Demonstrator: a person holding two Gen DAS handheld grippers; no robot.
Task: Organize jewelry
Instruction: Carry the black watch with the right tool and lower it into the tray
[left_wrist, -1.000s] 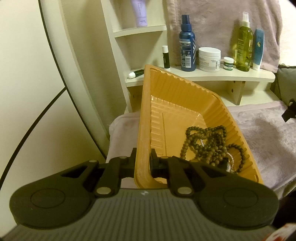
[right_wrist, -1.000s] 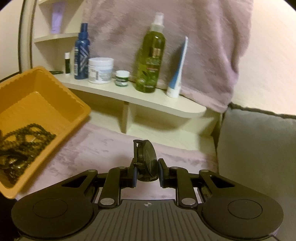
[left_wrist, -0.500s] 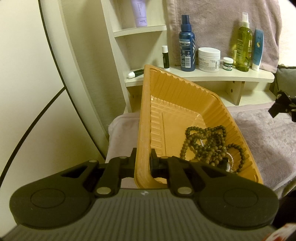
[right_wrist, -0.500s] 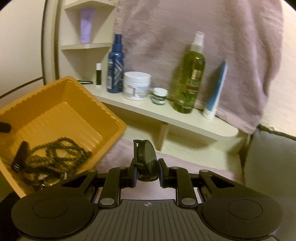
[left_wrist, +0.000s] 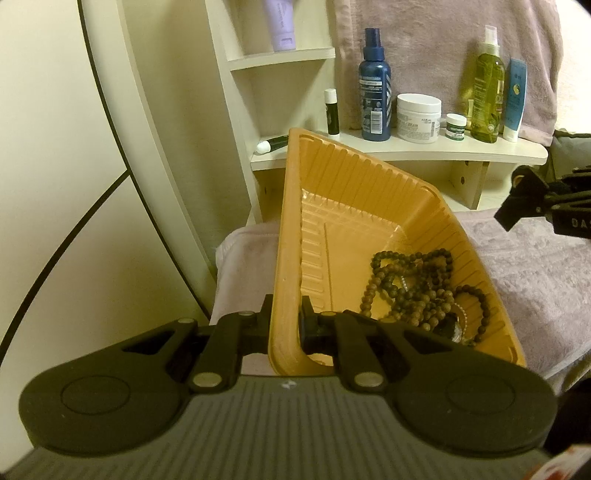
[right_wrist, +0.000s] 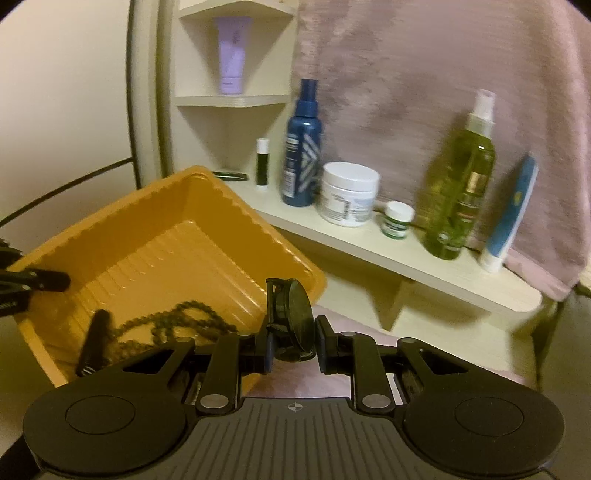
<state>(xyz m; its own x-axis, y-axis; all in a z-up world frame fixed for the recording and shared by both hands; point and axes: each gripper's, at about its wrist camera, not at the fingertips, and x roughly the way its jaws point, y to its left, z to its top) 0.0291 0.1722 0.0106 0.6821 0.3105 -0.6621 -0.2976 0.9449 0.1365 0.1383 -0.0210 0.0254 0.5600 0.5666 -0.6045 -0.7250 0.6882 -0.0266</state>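
The left tool pinches the near rim of an orange plastic tray, one finger outside the wall and one inside, and holds the tray tipped up on its side. Inside the tray, a tangle of dark beaded necklaces lies gathered in the lower corner, with a small dark piece among them that is too hidden to name. The tray sits above a mauve towel spread over the surface below.

The right tool is clamped on a round, dark, disc-shaped jewelry piece, possibly a watch, held upright on edge between the fingers. It hovers just beside the tray's right edge, not yet over the inside. In the left camera's view this tool shows at the far right, above the towel.

Behind stands a pale shelf with a blue spray bottle, a white jar, a green bottle and a blue tube.

The step in hand appears to be carrying the disc piece to the tray. Next, the right tool likely needs to move over the tray's open interior, lower, and spread its fingers to drop the piece in.
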